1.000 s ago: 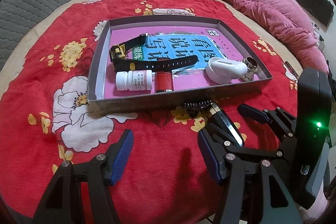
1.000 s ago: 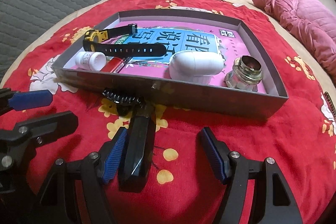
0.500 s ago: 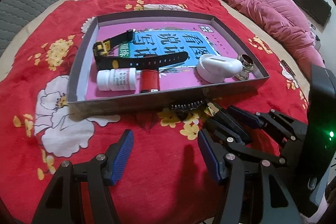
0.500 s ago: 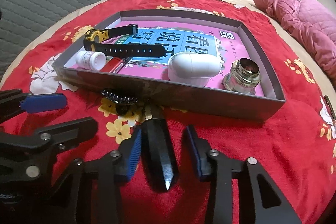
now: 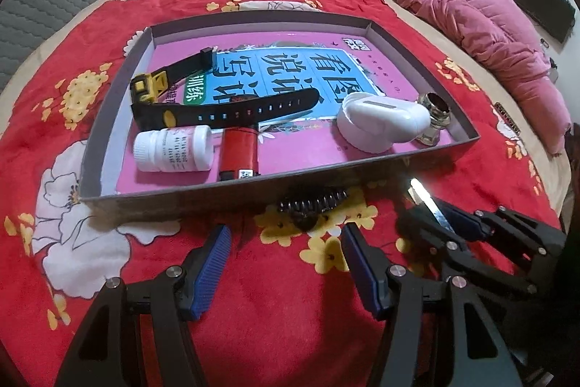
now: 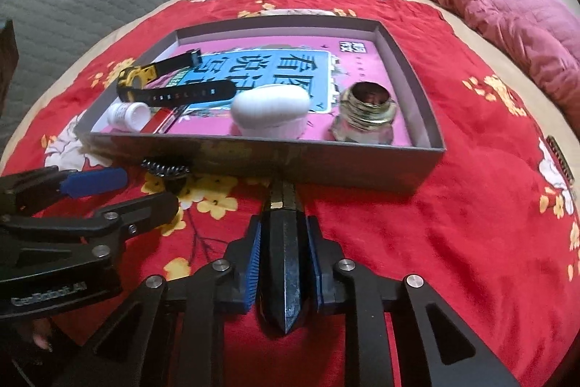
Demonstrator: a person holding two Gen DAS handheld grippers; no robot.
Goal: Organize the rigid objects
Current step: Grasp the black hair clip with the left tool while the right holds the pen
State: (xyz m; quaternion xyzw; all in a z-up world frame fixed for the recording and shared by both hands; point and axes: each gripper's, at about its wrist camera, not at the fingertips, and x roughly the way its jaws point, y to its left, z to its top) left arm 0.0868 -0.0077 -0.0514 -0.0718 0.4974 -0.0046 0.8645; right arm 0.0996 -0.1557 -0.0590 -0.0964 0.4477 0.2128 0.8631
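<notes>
Two views. From the left wrist, the left claw stands wide and empty just before the tray, with the black hair clip beyond its tips against the tray's near wall (probably its next pick). From the right wrist, the right claw is clamped on a dark folded knife, seemingly lifted toward the tray's near wall for dropping inside.
</notes>
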